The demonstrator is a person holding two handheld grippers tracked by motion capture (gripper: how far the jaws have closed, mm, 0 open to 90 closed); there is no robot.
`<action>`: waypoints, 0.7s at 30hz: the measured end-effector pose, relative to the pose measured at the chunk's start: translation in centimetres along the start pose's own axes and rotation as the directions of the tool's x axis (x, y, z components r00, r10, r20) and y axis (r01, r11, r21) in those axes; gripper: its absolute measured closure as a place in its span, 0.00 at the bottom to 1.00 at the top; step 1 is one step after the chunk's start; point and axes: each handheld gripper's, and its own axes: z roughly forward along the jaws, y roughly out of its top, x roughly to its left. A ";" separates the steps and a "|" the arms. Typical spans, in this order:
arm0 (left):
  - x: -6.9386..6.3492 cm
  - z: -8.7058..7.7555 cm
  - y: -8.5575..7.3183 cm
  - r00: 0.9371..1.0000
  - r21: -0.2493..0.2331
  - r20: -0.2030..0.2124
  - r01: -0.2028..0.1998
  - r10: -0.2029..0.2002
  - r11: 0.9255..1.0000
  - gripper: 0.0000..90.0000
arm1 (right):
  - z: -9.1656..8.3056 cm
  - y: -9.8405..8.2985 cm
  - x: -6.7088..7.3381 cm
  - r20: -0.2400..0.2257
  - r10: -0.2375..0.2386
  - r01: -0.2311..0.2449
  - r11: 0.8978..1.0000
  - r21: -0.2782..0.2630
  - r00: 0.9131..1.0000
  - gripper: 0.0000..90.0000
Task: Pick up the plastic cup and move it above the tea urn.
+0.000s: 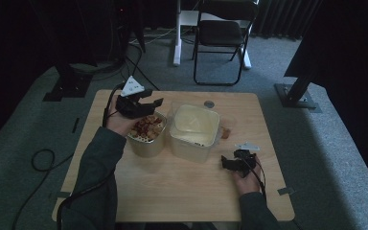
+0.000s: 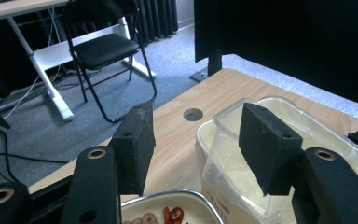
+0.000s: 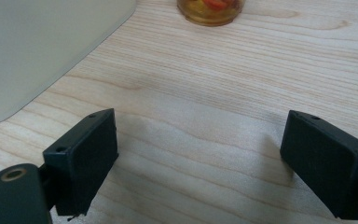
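Left gripper (image 1: 141,103) hangs over the metal tin of snacks (image 1: 146,130), fingers spread, pinching nothing. Right gripper (image 1: 235,164) rests low on the wooden surface (image 1: 182,182), fingers wide apart. Its view catches a small jar (image 3: 210,9) beside the plastic tub (image 1: 194,125). Folding chair (image 1: 220,33) behind, grey carpet.

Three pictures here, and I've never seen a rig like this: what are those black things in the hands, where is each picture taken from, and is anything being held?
A person at a wooden table holds a hand-held two-jaw gripper in each hand. The high view looks down from above; the other two come from cameras riding on each gripper, looking along its black jaws. On the table stand a metal container of reddish food pieces, a clear plastic tub and a small jar. The left gripper hovers over the metal container, jaws apart with nothing between them. The right gripper rests near the tub, open and empty.
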 end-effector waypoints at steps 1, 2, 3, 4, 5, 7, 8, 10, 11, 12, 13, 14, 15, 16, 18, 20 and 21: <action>-0.1 0.0 -0.1 1.000 0.007 0.009 0.000 0.000 1.000 0.51 | 0.0 0.0 0.0 0.000 0.000 0.000 1.000 0.000 1.000 0.12; -0.3 0.1 -0.2 1.000 0.014 0.016 0.002 -0.002 1.000 0.48 | 0.0 0.0 0.0 0.000 -0.001 0.001 1.000 -0.001 1.000 0.12; -0.7 0.4 -0.2 1.000 0.030 0.030 -0.007 0.006 1.000 0.47 | 0.0 0.0 0.0 0.000 -0.001 0.001 1.000 0.000 1.000 0.12; -0.9 0.6 -0.2 0.999 0.043 0.034 -0.015 0.013 0.999 0.47 | 0.0 0.0 0.0 0.000 -0.001 0.001 1.000 0.000 1.000 0.12; -0.9 0.6 -0.2 0.999 0.043 0.034 -0.015 0.013 0.999 0.47 | 0.0 0.0 0.0 0.000 -0.001 0.001 1.000 0.000 1.000 0.12; -2.0 2.2 -0.2 0.999 0.076 0.050 0.005 -0.009 0.997 0.46 | 0.0 0.0 0.0 0.000 -0.001 0.001 1.000 0.000 1.000 0.12; -2.1 2.7 -0.3 0.998 0.082 0.052 0.014 -0.019 0.996 0.46 | 0.0 0.0 0.0 0.000 -0.001 0.001 1.000 0.000 1.000 0.12; -2.3 3.1 -0.3 0.998 0.089 0.054 0.020 -0.024 0.996 0.45 | 0.0 0.0 0.0 -0.001 -0.001 0.001 1.000 0.001 1.000 0.12; -2.3 3.1 -0.3 0.998 0.089 0.054 0.020 -0.024 0.996 0.45 | 0.0 0.0 0.0 -0.001 -0.001 0.001 1.000 0.001 1.000 0.12; -2.8 4.3 -0.5 0.999 0.116 0.046 0.014 -0.020 0.993 0.44 | 0.0 0.0 0.0 -0.001 -0.002 0.002 1.000 0.001 1.000 0.12; -3.0 4.6 -0.6 0.999 0.133 0.035 0.009 -0.013 0.991 0.44 | 0.0 0.0 0.0 -0.001 -0.002 0.002 1.000 0.000 1.000 0.12; -3.1 4.9 -0.6 1.000 0.140 0.017 0.002 -0.004 0.990 0.45 | 0.0 0.0 0.0 -0.001 -0.002 0.002 1.000 0.000 1.000 0.12; -3.1 4.9 -0.6 1.000 0.140 0.017 0.002 -0.004 0.990 0.47 | 0.0 0.0 0.0 -0.002 -0.002 0.002 1.000 0.000 1.000 0.12; -3.2 5.1 -0.6 1.000 0.144 0.009 -0.002 0.000 0.990 0.47 | 0.0 0.0 0.0 -0.002 -0.002 0.002 1.000 0.000 1.000 0.12; -3.3 5.3 -0.5 0.999 0.156 -0.035 -0.008 0.014 0.988 0.55 | 0.0 0.0 0.0 -0.002 -0.002 0.002 1.000 0.000 1.000 0.12; -3.4 5.1 -0.3 0.997 0.173 -0.068 -0.031 0.043 0.984 0.61 | 0.0 0.0 0.0 -0.002 -0.002 0.002 1.000 0.000 1.000 0.12; -3.3 4.9 -0.3 0.995 0.176 -0.084 -0.041 0.057 0.984 0.62 | 0.0 0.0 0.0 -0.002 -0.002 0.002 1.000 0.001 1.000 0.12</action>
